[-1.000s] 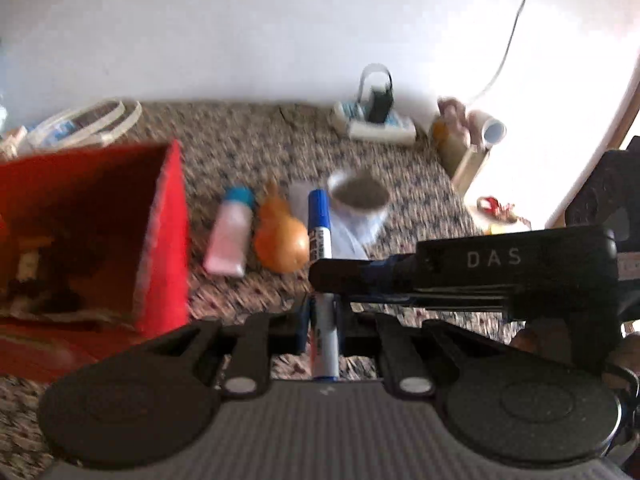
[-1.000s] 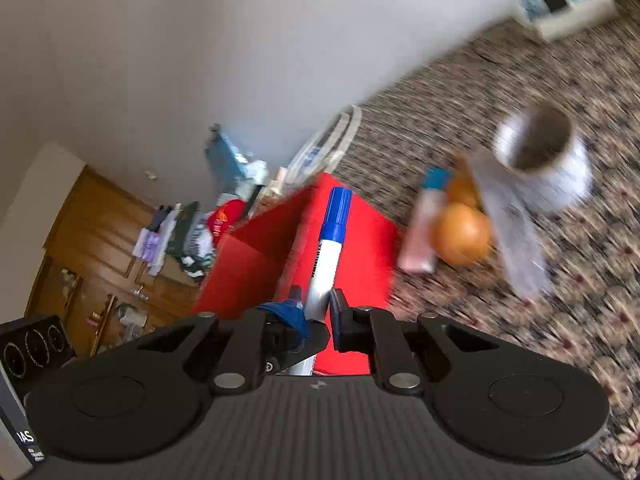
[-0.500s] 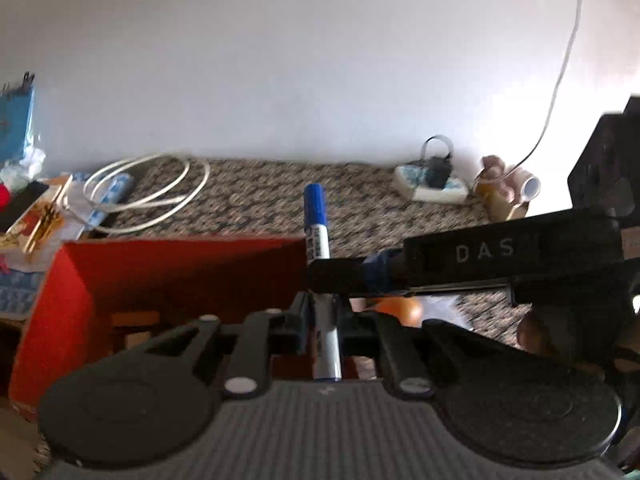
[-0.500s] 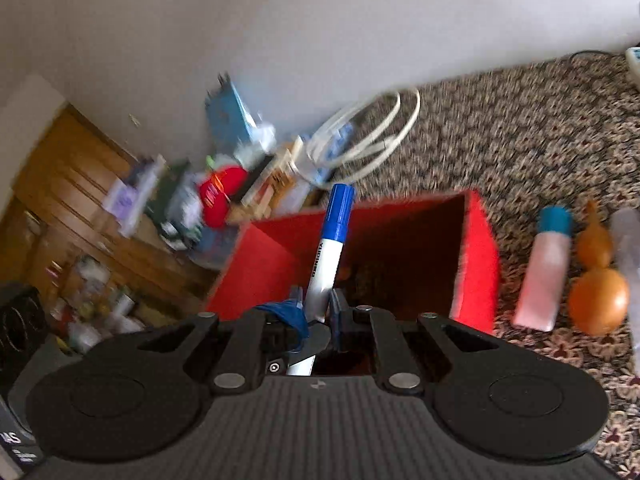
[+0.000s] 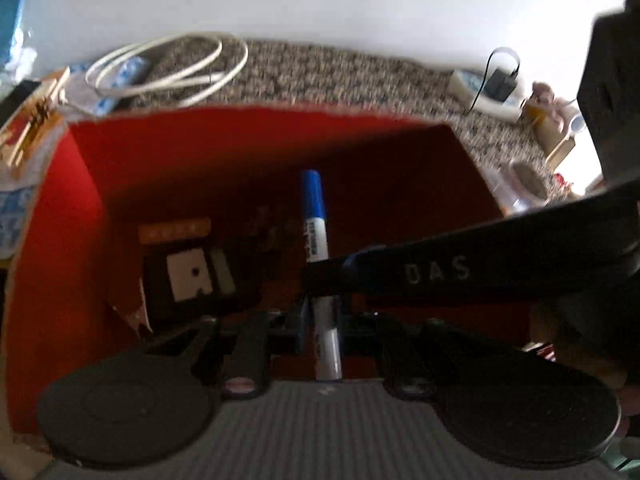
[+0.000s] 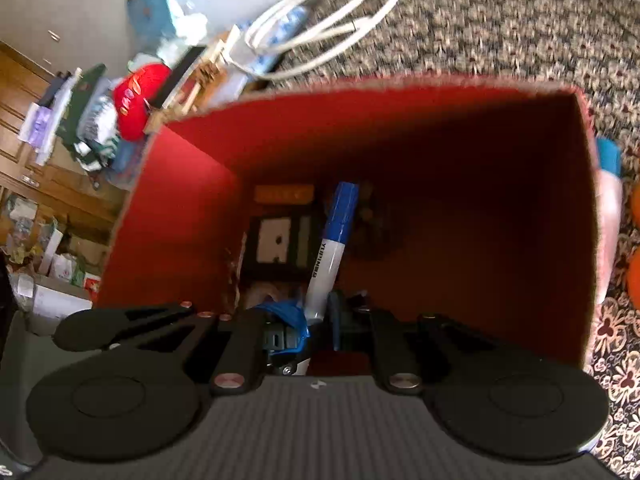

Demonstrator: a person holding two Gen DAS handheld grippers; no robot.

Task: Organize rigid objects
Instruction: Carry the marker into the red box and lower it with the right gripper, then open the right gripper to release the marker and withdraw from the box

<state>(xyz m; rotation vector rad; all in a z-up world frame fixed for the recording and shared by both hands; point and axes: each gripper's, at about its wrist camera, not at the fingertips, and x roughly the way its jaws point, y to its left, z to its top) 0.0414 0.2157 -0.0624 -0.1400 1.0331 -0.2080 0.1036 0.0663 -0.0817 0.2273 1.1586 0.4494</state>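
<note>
A blue-capped white marker (image 5: 316,224) (image 6: 334,236) is held over the open red box (image 5: 80,208) (image 6: 180,184). Both grippers are shut on it: my left gripper (image 5: 324,316) grips its lower end, and my right gripper (image 6: 318,316) grips it too, crossing in front in the left wrist view. The cap points down into the box. Inside the box lie a dark packet with a white label (image 5: 196,272) (image 6: 280,244) and an orange-edged item (image 5: 174,232).
The box stands on a patterned carpet (image 6: 500,32). A white cable coil (image 5: 172,68) lies behind it. A pink bottle with a blue cap (image 6: 610,208) and orange fruit (image 6: 634,280) lie right of the box. A tape roll (image 5: 524,188) and a charger (image 5: 500,84) lie farther right.
Both grippers moved with the marker from above the carpet to over the red box and tipped downward, so the marker now points into the box's inside.
</note>
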